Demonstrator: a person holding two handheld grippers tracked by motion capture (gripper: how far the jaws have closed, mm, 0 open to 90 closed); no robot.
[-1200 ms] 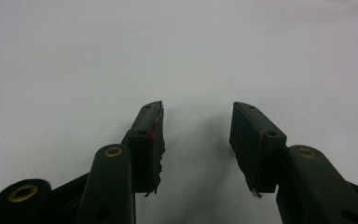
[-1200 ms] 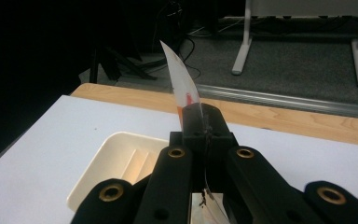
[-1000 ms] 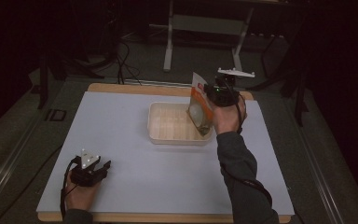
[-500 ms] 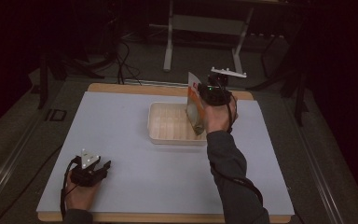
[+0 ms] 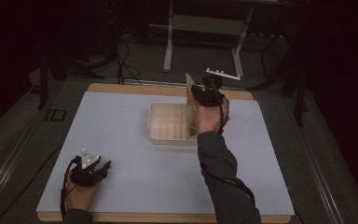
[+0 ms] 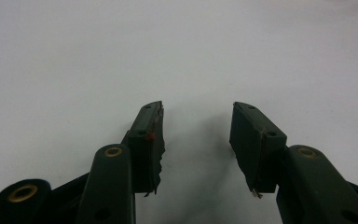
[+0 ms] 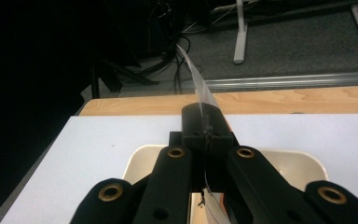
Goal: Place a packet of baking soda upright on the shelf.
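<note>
Packet (image 5: 192, 108) hangs upright over the right end of the tray (image 5: 168, 123), pinched in the right claw (image 7: 205, 122); left claw (image 6: 196, 140), well nearer than the tray, gapes wide on bare counter (image 5: 135, 186).

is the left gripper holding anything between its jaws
No, in the left gripper view the left gripper stands open with nothing but the bare white table between its jaws.

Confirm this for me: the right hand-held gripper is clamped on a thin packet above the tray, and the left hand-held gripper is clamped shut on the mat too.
Not quite. The left hand-held gripper stands open with nothing between its jaws, as the left gripper view shows. The rest holds: the right hand-held gripper is clamped on the thin packet above the tray.
</note>
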